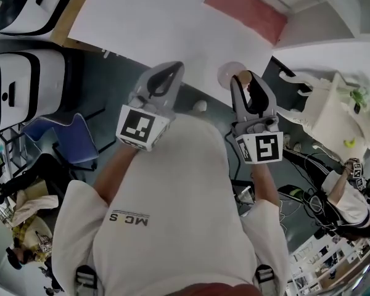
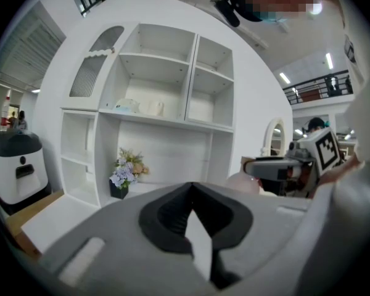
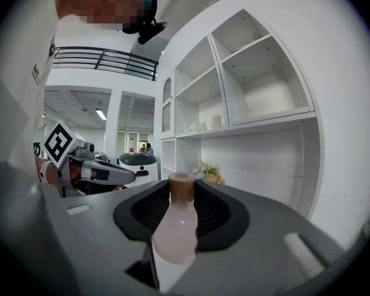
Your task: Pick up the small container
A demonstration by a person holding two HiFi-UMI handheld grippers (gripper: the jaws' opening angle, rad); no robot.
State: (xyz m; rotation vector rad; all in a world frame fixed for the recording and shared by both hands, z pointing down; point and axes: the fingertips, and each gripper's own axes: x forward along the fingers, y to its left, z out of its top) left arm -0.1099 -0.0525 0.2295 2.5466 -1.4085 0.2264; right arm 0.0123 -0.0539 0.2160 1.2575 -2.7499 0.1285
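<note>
- Between the pads of the right hand-held gripper [image 3: 182, 190], the small container [image 3: 174, 227] is clamped: a pale pink, bulb-shaped flask with a brownish stopper, stopper end pointing away from the camera
- In the head view the small container [image 1: 232, 74] is seen at the tip of that gripper, over the near edge of the white worktop [image 1: 154, 23]; no contact with the worktop can be made out, so it is judged to be held clear of it
- The left hand-held gripper [image 2: 191, 189] is clenched on nothing, its pads meeting at the tip, and is held beside the right one, apart from it
- The pick-up step is judged to be all but done: the grasp is made and the small container is carried in the air
- For the next move, only a steady clamp and a level carry are judged to be called for; a rounded body like this is likely to slide forward out of the pads if the clamp is eased
- Edges to be minded: the worktop's near edge under the small container, the pink mat [image 1: 246, 8] further in, and the white shelf unit [image 3: 259, 85] ahead, with a flower pot [image 2: 126, 170] in its lower bay
- Open room is found above the worktop ahead of both grippers; the sides are crowded by a blue chair [image 1: 74, 143] on the left and white furniture [image 1: 333, 113] on the right
</note>
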